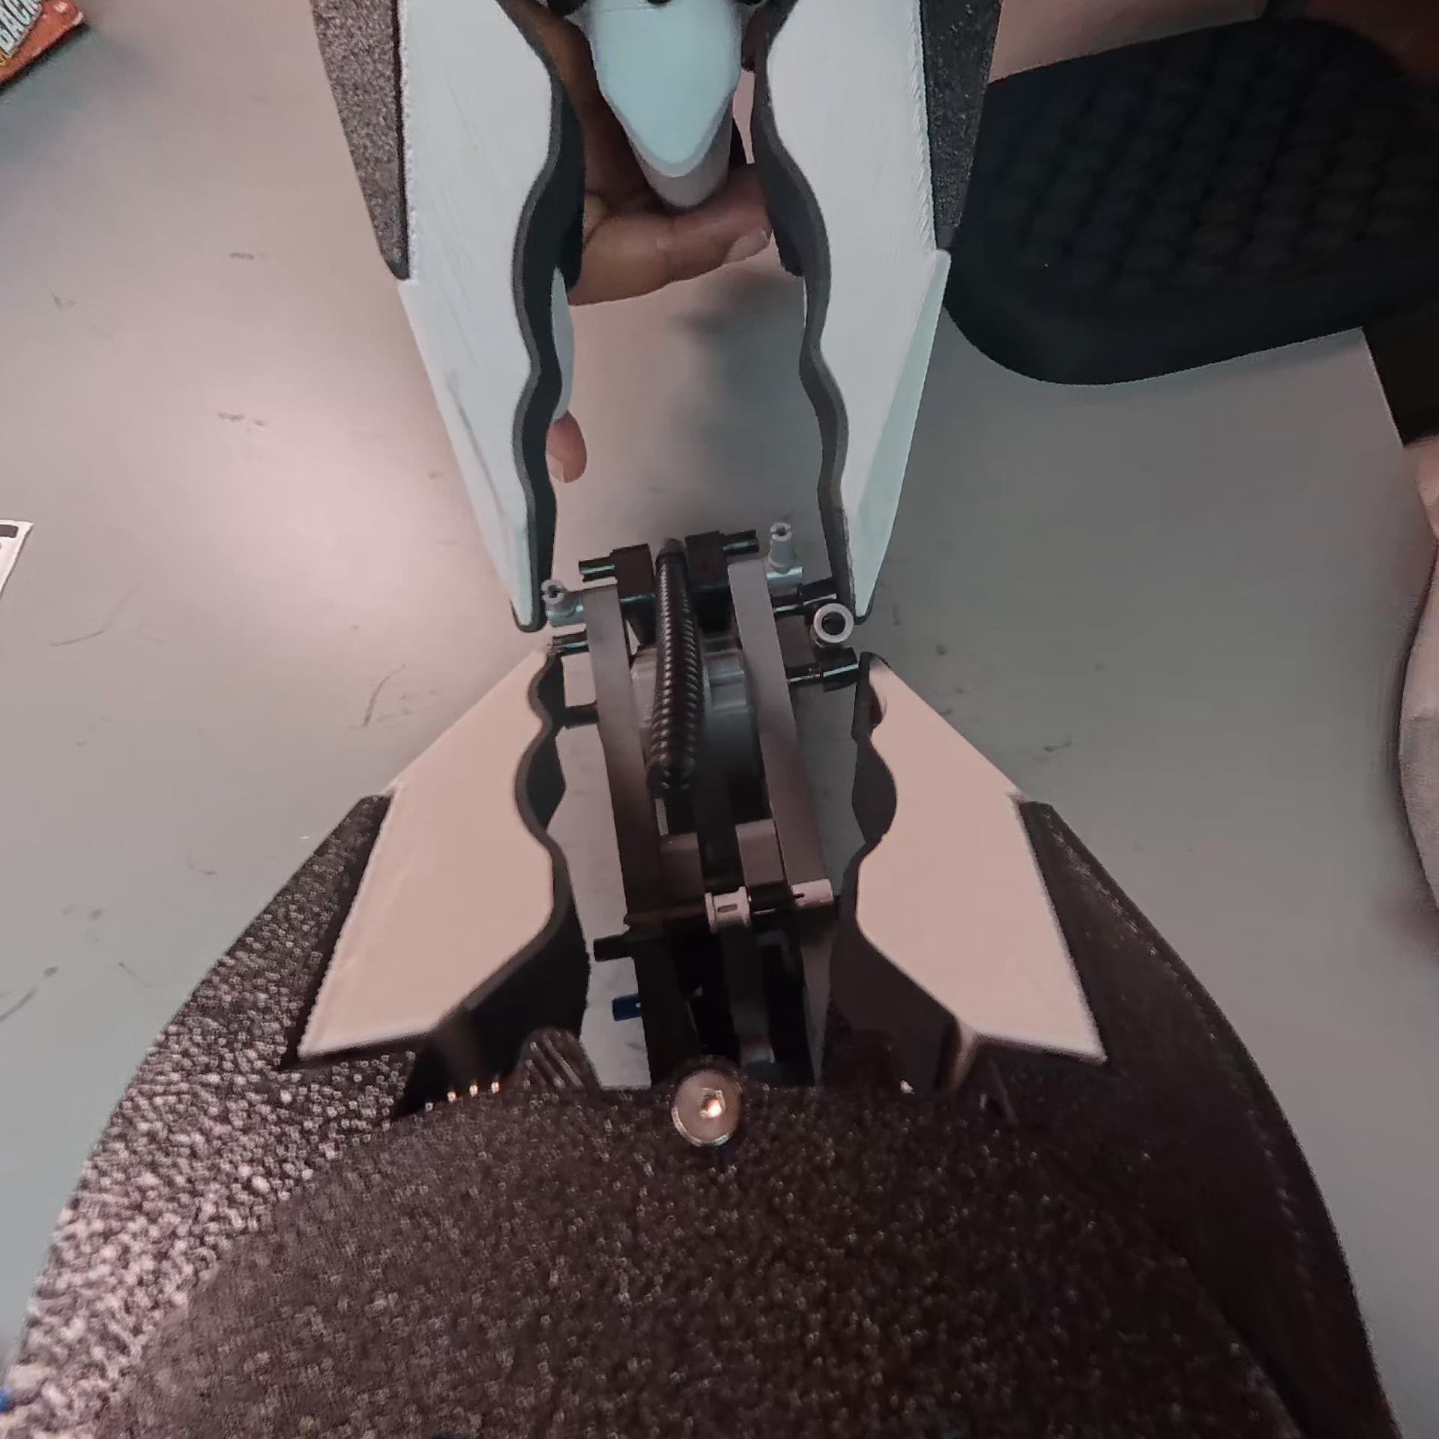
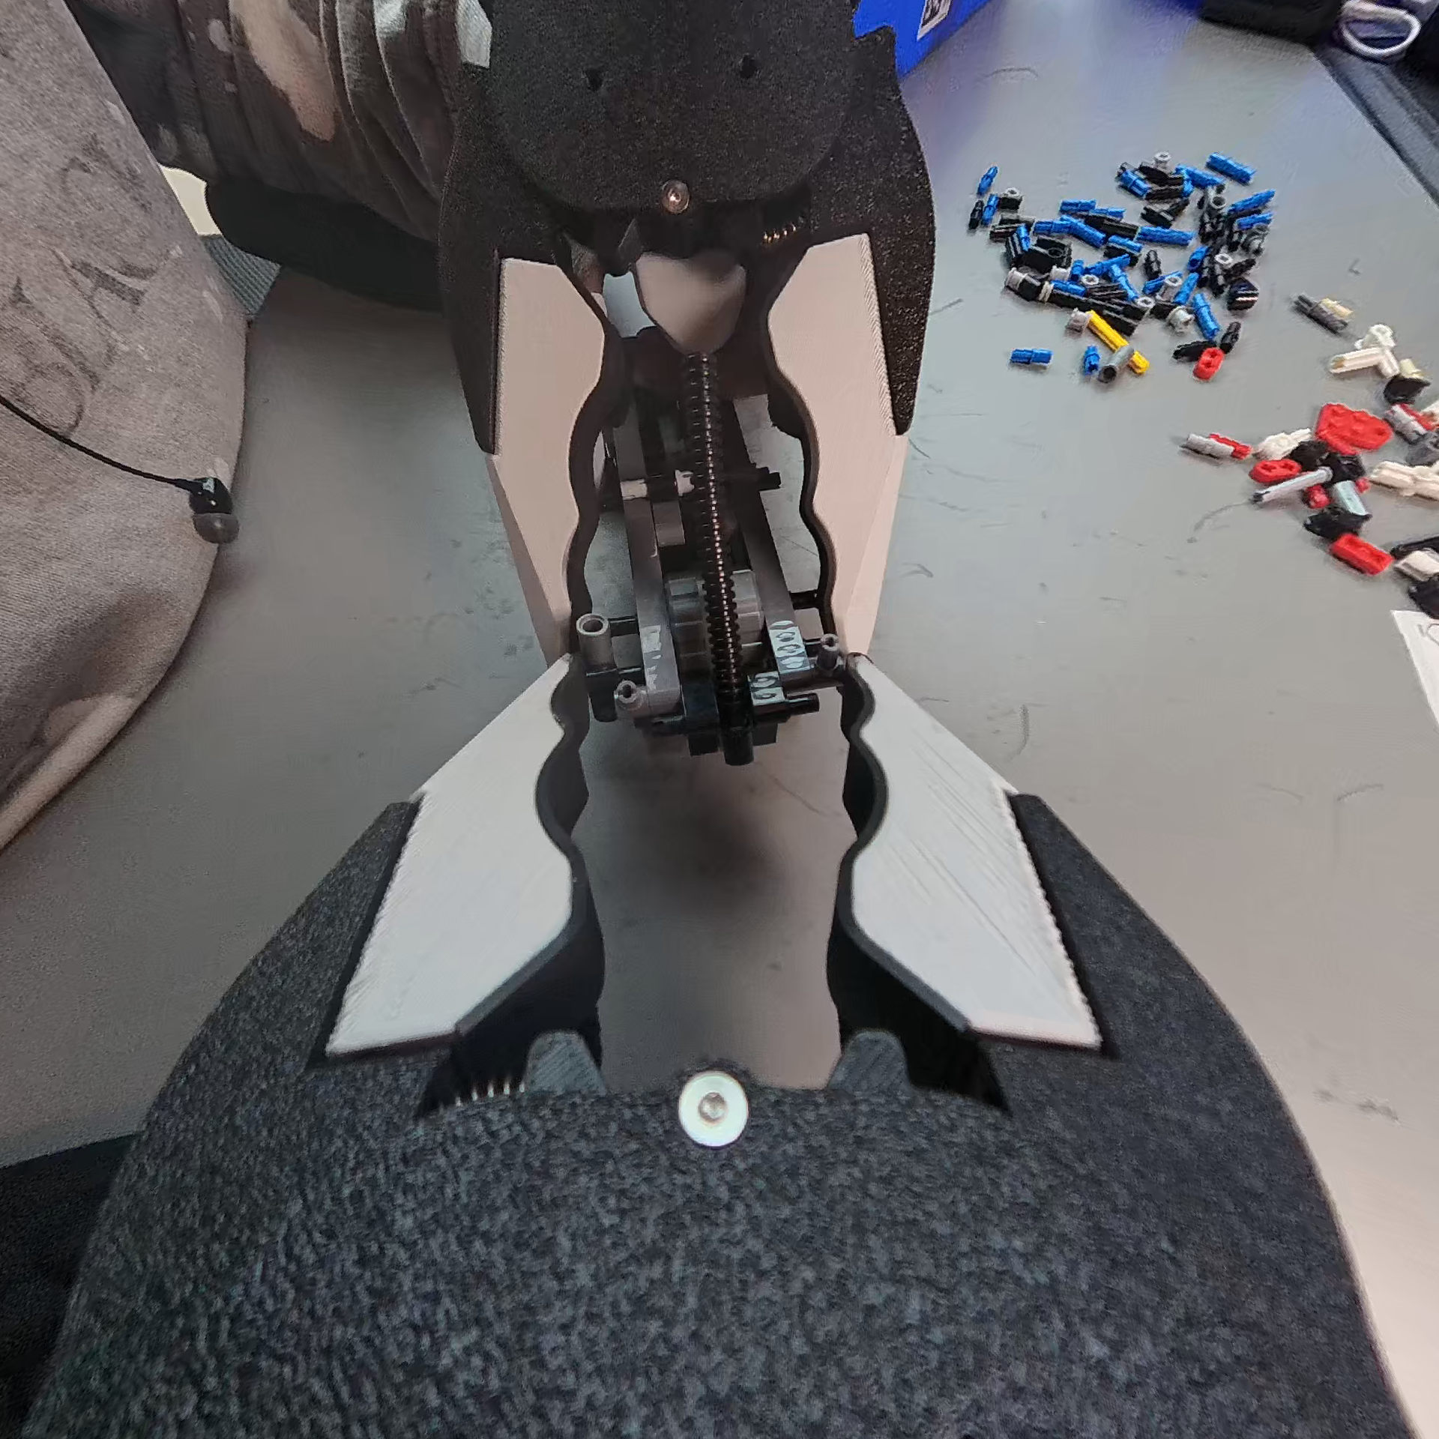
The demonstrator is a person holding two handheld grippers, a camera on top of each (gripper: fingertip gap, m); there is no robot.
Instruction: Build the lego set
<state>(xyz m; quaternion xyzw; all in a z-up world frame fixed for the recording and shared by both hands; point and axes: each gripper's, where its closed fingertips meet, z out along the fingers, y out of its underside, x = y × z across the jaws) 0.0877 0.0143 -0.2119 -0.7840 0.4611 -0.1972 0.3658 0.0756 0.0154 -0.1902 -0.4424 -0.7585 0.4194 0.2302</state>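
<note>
Lego assembly (image 1: pixel 701 747): one long, narrow build of black beams with a black ribbed rod (image 2: pixel 712 545) running down its middle and grey pins at the corners. You have it lifted off the grey table (image 1: pixel 233 467), suspended between your two grippers, which face each other tip to tip.

Long axis: it runs straight along the line joining the two grippers, so each wrist camera looks down its length.

Left gripper (image 1: pixel 705 670): the build sits deep between its fingers, reaching back almost to the hinge screw. The jaws stand narrowly apart around the build; whether the pads actually press its sides I cannot tell, though it appears to carry most of the length, so this is the nearer hand.

Right gripper (image 2: pixel 705 677): jaws parted, with only the far end of the build at its fingertips. The tips sit just beside the corner pins; firm contact is not clear.

Your hand (image 1: pixel 662 233): visible behind the right gripper, on its trigger.

Loose parts (image 2: pixel 1129 265): a scatter of blue, black, red, white and yellow pieces on the table to the right side, well apart from the build. A blue box (image 2: pixel 927 31) lies beyond them.

Judgement: any coming move works along that shared axis; pulling the grippers apart or tilting one would likely slide the build out endwise.
</note>
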